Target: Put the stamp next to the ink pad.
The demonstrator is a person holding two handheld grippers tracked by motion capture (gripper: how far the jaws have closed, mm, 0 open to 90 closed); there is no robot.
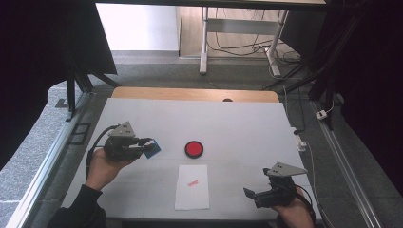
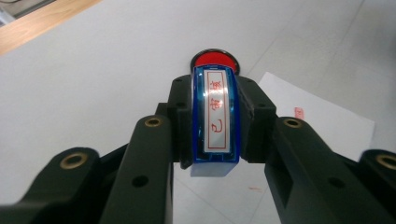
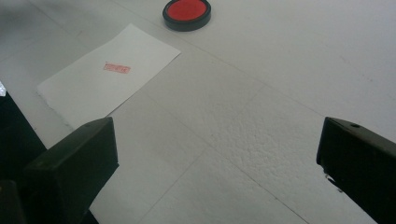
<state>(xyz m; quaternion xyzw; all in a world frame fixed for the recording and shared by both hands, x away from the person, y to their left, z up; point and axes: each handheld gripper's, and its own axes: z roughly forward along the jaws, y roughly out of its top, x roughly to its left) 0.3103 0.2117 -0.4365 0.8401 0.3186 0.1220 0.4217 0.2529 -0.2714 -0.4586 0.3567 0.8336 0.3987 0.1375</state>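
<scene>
A: While the left gripper (image 1: 146, 146) sits over the table's left half, its jaws are clamped on a blue stamp (image 2: 215, 122), one pad on each long side. Agree?

B: Yes. In the left gripper view the stamp's label faces the camera, white with red characters in a red frame. The stamp is off the table, held in the air.

A: Where's it relative to the ink pad?

B: In the high view the stamp (image 1: 152, 148) is to the left of the round red ink pad (image 1: 194, 149), apart from it. In the left gripper view the pad (image 2: 215, 59) peeks out just behind the stamp's far end.

A: Paper?

B: White sheet (image 1: 192, 186) lies flat near the table's front edge, just below the ink pad, with a small red stamped mark (image 1: 192, 183) near its middle.

A: Right gripper (image 1: 251, 194)?

B: Jaws wide apart, nothing between them, low over the white table (image 3: 261, 70) at the front right. Its view shows the sheet and ink pad ahead on the left.
</scene>
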